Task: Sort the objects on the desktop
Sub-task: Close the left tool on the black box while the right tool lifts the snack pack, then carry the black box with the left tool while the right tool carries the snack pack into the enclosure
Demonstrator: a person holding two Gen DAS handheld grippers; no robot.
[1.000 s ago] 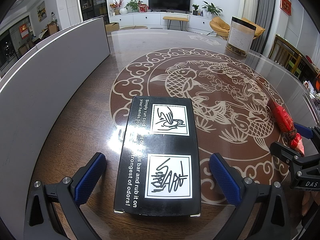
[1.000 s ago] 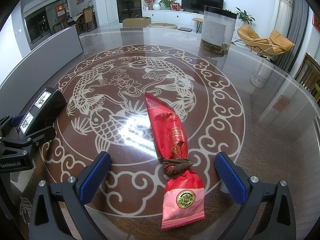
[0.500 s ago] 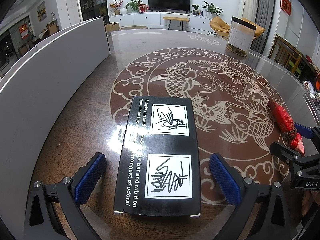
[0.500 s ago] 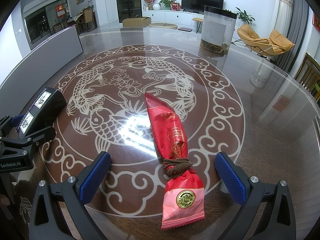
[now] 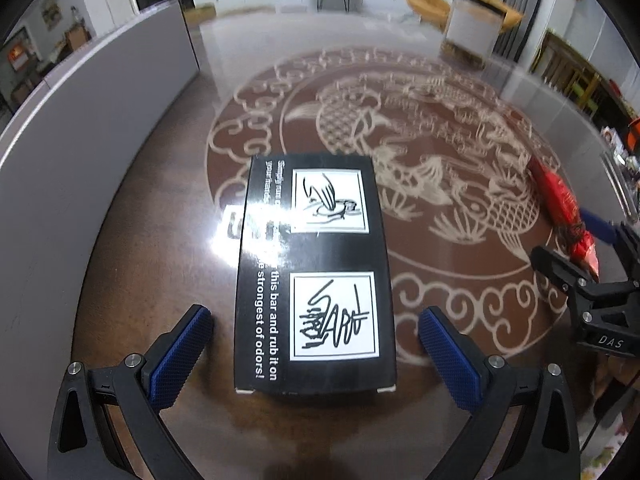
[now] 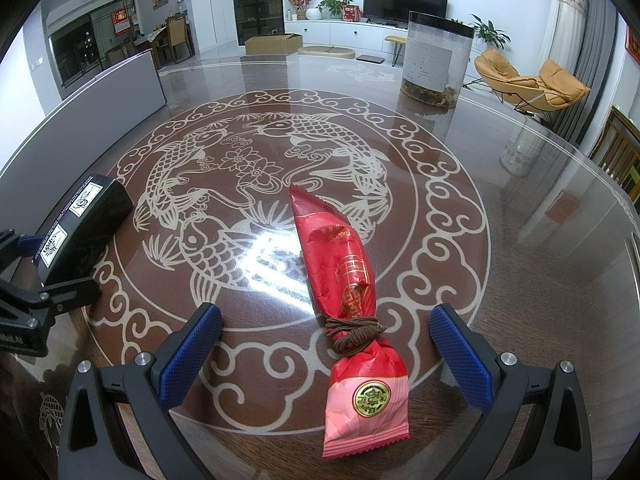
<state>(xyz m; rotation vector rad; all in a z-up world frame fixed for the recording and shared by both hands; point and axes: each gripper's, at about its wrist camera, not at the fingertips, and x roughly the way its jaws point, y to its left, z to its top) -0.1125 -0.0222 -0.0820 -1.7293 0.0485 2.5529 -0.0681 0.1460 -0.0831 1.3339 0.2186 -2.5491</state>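
A black box (image 5: 316, 272) with white drawings and text lies flat on the table. My left gripper (image 5: 316, 352) is open, its blue pads either side of the box's near end, not touching it. A red and pink snack bag (image 6: 348, 296) tied with brown cord lies lengthwise between the open fingers of my right gripper (image 6: 326, 348), apart from both pads. The box also shows in the right wrist view (image 6: 80, 220), and the bag in the left wrist view (image 5: 564, 212), each with the other gripper around it.
The table (image 6: 520, 280) is dark wood with a round koi-fish inlay under glass. A grey panel (image 5: 80, 128) runs along its left side. A tall clear jar with a black lid (image 6: 436, 60) stands at the far side. Chairs stand beyond the right edge.
The left wrist view has tilted down and is blurred by motion; the box sits slightly farther forward between the left fingers. The right gripper and the bag have not moved.
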